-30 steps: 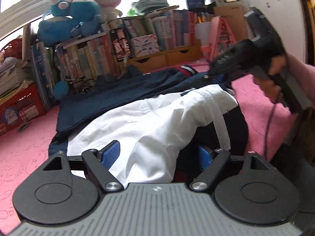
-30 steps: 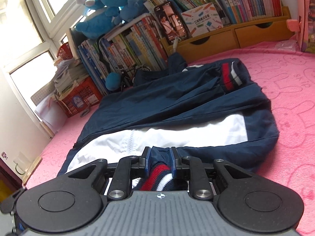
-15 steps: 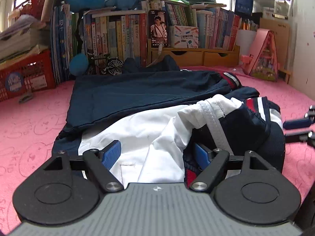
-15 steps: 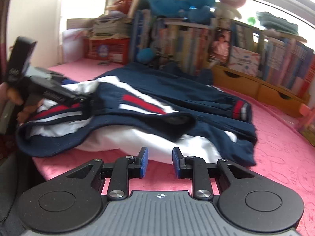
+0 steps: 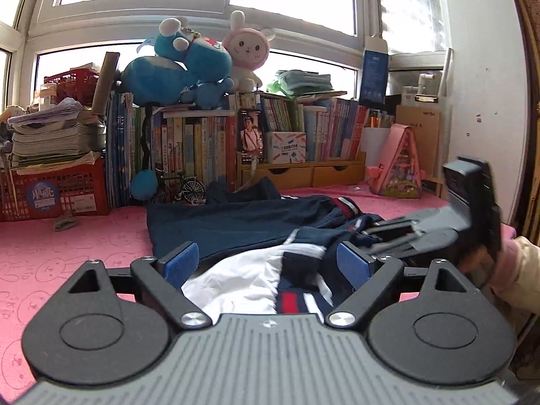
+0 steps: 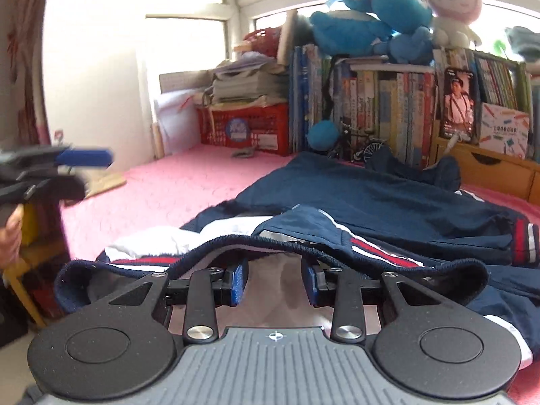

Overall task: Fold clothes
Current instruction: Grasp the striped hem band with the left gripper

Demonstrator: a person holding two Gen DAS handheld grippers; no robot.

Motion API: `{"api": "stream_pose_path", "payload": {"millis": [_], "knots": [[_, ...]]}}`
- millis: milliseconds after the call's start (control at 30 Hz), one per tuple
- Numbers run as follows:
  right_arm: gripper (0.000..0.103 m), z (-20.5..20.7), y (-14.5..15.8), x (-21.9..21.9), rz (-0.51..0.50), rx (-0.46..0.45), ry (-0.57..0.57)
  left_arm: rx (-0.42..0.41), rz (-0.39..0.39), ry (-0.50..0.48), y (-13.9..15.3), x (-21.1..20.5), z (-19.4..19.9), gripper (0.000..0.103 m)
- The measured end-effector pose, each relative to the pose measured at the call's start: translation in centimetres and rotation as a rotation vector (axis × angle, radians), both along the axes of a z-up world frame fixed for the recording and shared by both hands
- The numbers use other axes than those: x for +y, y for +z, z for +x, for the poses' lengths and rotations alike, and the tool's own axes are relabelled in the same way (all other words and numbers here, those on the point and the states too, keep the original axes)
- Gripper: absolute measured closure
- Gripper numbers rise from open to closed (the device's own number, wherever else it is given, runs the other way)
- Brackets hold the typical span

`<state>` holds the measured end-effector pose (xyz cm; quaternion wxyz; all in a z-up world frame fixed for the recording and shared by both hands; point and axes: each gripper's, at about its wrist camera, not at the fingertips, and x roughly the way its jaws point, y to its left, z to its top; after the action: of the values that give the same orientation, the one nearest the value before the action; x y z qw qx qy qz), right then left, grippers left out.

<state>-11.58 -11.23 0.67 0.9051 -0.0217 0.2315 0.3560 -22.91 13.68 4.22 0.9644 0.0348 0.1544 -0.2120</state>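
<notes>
Left tool (image 5: 266, 265): jaws spread wide, nothing pinched; the navy-and-white jacket (image 5: 256, 233) lies right in front of & partly between its blue pads (image 5: 180, 263), white lining and a red-striped cuff nearest. Right tool (image 6: 275, 283): jaws apart w/ a moderate gap, tips tucked under the jacket's ribbed hem (image 6: 236, 239), which arches over both pads; no fabric clamped between them. In the left wrist view the right tool shows to the right, reaching into the crumpled edge, a hand (image 5: 479, 260) w/ pale sleeve on its grip. Beyond both tools the rest of the jacket spreads flat on the pink bed cover (image 5: 67, 243). Further back: red crate (image 5: 57, 189), row of books (image 5: 189, 155), wooden drawers (image 5: 303, 175). Blue & pink plush toys (image 5: 189, 67) sit on top, under the window.
</notes>
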Motion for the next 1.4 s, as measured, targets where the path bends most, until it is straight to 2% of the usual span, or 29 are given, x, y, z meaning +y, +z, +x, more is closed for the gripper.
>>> {"api": "stream_pose_path", "payload": {"millis": [100, 167, 233, 300, 333, 433, 467, 500, 567, 633, 733, 833, 900, 933, 1000, 1033, 1067, 1133, 1167, 1233, 1333, 1400], "knots": [[0.064, 1.3, 0.3, 0.0, 0.018, 0.007, -0.044, -0.021, 0.116, -0.035, -1.3, -1.4, -1.6, 0.004], [0.060, 1.4, 0.4, -0.5, 0.011, -0.007, -0.060, -0.042, 0.198, -0.037, -2.6, -2.6, -1.6, 0.003], [0.060, 1.5, 0.5, -1.0, 0.004, -0.020, -0.075, -0.033, 0.232, -0.012, -3.9, -3.3, -0.6, 0.003], [0.057, 1.7, 0.6, -1.5, -0.003, -0.034, -0.091, -0.006, 0.197, 0.043, -4.8, -3.2, 1.1, 0.003], [0.051, 1.7, 0.7, -1.8, -0.007, -0.041, -0.098, 0.015, 0.158, 0.085, -5.1, -2.8, 2.2, 0.003], [0.038, 1.9, 0.8, -2.5, -0.017, -0.062, -0.121, 0.137, -0.021, 0.275, -6.0, 0.0, 6.1, 0.002], [0.034, 2.0, 0.9, -2.8, -0.021, -0.068, -0.129, 0.201, -0.088, 0.368, -6.4, 1.2, 7.5, 0.002], [0.033, 2.0, 0.9, -3.0, -0.025, -0.075, -0.137, 0.256, -0.141, 0.441, -6.9, 2.4, 8.5, 0.002], [0.031, 2.4, 1.3, -4.5, -0.065, -0.091, -0.190, 0.321, -0.221, 0.517, -7.7, 4.0, 9.8, 0.004], [0.030, 3.6, 1.3, -6.0, -0.122, -0.096, -0.255, 0.331, -0.249, 0.533, -8.2, 4.5, 10.2, 0.004], [0.024, 5.9, 0.2, -6.6, -0.211, -0.093, -0.258, 0.312, -0.235, 0.524, -8.3, 4.2, 10.0, 0.004], [0.019, 8.5, -1.0, -6.0, -0.308, -0.101, -0.210, 0.297, -0.237, 0.507, -8.3, 4.2, 9.7, 0.004], [0.012, 10.3, -1.7, -5.1, -0.349, -0.097, -0.169, 0.294, -0.268, 0.497, -8.3, 4.5, 9.6, 0.004], [0.008, 11.0, -2.0, -4.6, -0.357, -0.093, -0.156, 0.295, -0.286, 0.489, -8.3, 4.6, 9.7, 0.004], [0.007, 12.2, -2.5, -3.8, -0.356, -0.086, -0.146, 0.298, -0.323, 0.472, -8.5, 4.8, 9.9, 0.004], [0.009, 12.6, -2.7, -3.7, -0.349, -0.079, -0.149, 0.291, -0.323, 0.478, -8.5, 4.6, 10.0, 0.016], [0.021, 12.8, -2.9, -3.7, -0.332, -0.056, -0.141, 0.280, -0.308, 0.483, -8.4, 4.4, 10.0, 0.043], [0.047, 12.8, -2.9, -4.1, -0.275, 0.009, -0.131, 0.275, -0.278, 0.465, -8.1, 3.6, 10.1, 0.066], [0.059, 12.5, -2.8, -4.5, -0.254, 0.023, -0.137, 0.259, -0.266, 0.456, -7.9, 3.3, 10.0, 0.068], [0.073, 11.7, -2.4, -5.3, -0.227, 0.025, -0.137, 0.224, -0.244, 0.436, -7.6, 2.7, 9.8, 0.071], [0.080, 9.8, -1.1, -6.8, -0.165, -0.003, -0.170, 0.184, -0.237, 0.402, -7.0, 2.2, 9.5, 0.070], [0.080, 8.6, 0.1, -7.7, -0.122, -0.022, -0.170, 0.174, -0.232, 0.386, -6.9, 2.0, 9.6, 0.064]]}}
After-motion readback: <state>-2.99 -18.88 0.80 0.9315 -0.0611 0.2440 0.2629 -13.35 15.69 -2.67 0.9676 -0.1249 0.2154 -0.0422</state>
